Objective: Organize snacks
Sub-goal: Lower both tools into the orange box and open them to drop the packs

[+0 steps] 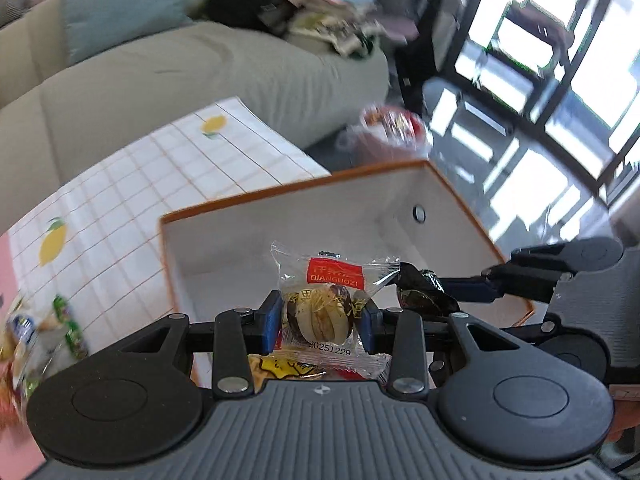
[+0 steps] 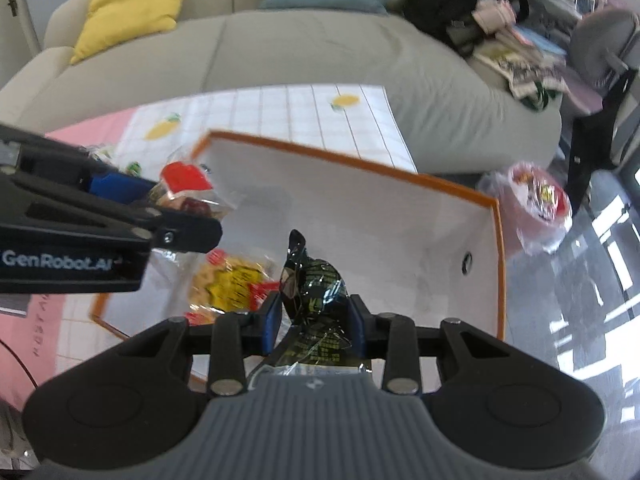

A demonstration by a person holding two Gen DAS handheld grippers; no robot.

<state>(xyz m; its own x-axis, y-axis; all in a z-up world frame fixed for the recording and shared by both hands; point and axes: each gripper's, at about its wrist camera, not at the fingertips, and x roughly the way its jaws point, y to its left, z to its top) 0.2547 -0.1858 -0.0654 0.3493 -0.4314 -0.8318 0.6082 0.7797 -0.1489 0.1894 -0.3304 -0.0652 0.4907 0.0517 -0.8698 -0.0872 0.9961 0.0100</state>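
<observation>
My left gripper point(image 1: 320, 322) is shut on a clear-wrapped round biscuit with a red label point(image 1: 320, 312), held over a white box with an orange rim point(image 1: 288, 192). My right gripper point(image 2: 314, 320) is shut on a black shiny snack packet point(image 2: 314, 292) above the same box point(image 2: 360, 168). A yellow snack bag point(image 2: 232, 284) lies inside the box on its floor. In the left wrist view the right gripper point(image 1: 452, 292) reaches in from the right with the black packet point(image 1: 420, 288). In the right wrist view the left gripper point(image 2: 160, 196) comes in from the left with the red-label biscuit point(image 2: 188, 192).
The box stands on a lemon-print checked cloth point(image 1: 140, 184). Loose snacks point(image 1: 36, 340) lie on the cloth at the left. A grey sofa point(image 2: 280, 52) with cushions and a black bag point(image 2: 460, 4) is behind. A red-topped bin in a plastic bag point(image 2: 536, 204) stands on the floor.
</observation>
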